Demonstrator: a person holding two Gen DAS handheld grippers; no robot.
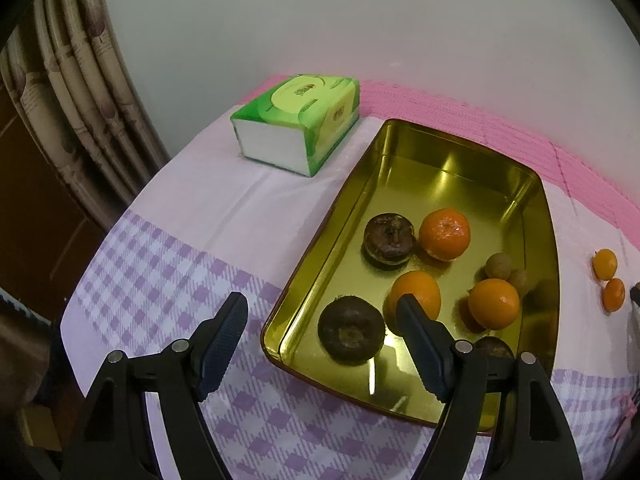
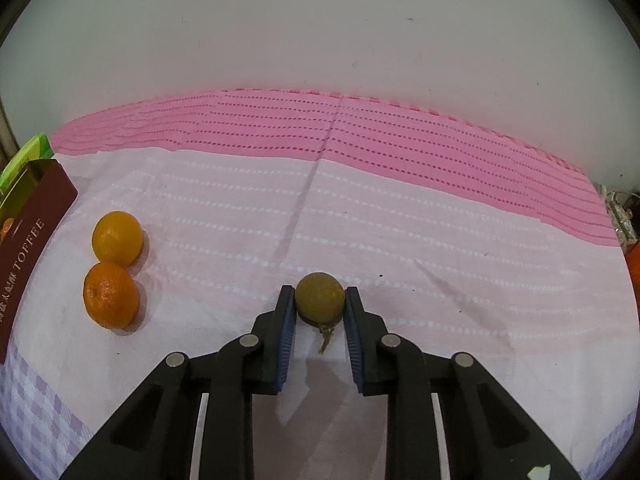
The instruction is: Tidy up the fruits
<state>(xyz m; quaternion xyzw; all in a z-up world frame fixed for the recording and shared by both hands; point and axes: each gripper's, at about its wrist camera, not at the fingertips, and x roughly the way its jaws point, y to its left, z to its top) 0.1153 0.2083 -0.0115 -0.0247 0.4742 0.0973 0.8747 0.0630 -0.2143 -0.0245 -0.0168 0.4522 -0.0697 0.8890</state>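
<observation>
Right gripper [image 2: 319, 300]: both pads pressed against a small brown-green round fruit [image 2: 320, 297], stem end toward the camera; the fruit sits low over the pale pink cloth [image 2: 440, 220], contact with the cloth not resolvable. To its left, two oranges [image 2: 117, 238] [image 2: 111, 294] lie touching each other on the cloth, just beside the dark red side of the tin [image 2: 32, 232], lettered "TOFFEE".

Left gripper [image 1: 322, 316]: jaws apart, nothing between them, hovering over the near left corner of the gold tin [image 1: 460, 148]. Inside the tin: three oranges, dark brown fruits, two small tan fruits. A green tissue pack [image 1: 298, 120] rests on the cloth beyond the tin's left side.
</observation>
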